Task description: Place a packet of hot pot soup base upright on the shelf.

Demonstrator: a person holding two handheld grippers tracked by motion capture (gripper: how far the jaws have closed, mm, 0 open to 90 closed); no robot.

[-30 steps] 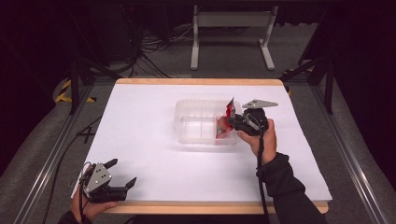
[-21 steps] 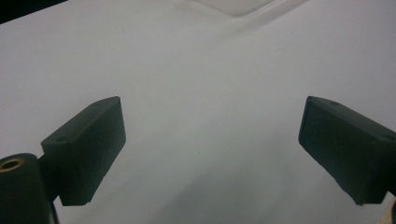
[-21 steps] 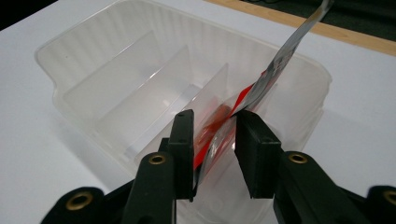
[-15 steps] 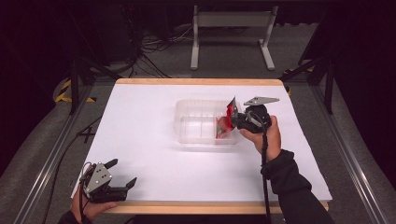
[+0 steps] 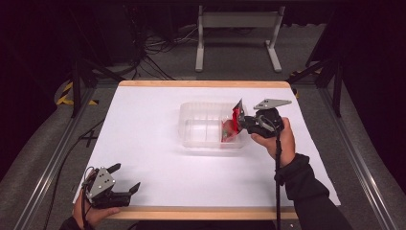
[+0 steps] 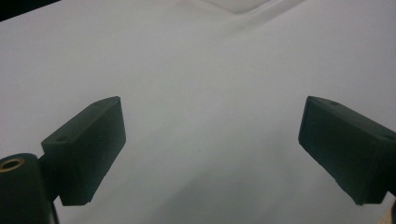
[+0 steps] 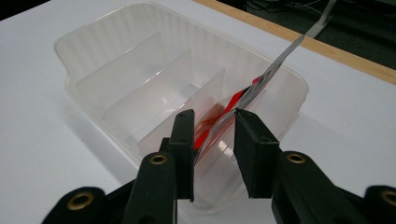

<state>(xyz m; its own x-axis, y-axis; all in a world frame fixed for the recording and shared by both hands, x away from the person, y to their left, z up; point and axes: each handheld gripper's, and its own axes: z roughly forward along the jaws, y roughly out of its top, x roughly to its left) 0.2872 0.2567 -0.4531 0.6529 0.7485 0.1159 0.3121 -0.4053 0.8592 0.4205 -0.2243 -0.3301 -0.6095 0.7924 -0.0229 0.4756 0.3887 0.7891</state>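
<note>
A clear plastic tray [image 5: 203, 106] with dividers stands on the white table, right of centre. My right gripper [image 5: 242, 122] hovers at the tray's right end, shut on a red and silver packet [image 5: 235, 115]. The packet stands tilted, its lower part inside the tray's rightmost compartment and its top corner above the rim. In the right gripper view the packet [image 7: 261, 81] runs between the two jaws of the right gripper [image 7: 212, 116], over the tray [image 7: 93, 35]. My left gripper [image 5: 125, 176] rests open at the table's front left corner; in its own view the left gripper [image 6: 210, 116] holds nothing.
The white table top [image 5: 148, 124] has a wooden edge [image 5: 201, 213] along the front and back. Metal rails run along both sides of the table. A stand and cables [image 5: 153, 48] lie on the floor beyond the far edge.
The right hand has shifted slightly to the right with the packet still over the tray's right end. The left gripper has not moved.
</note>
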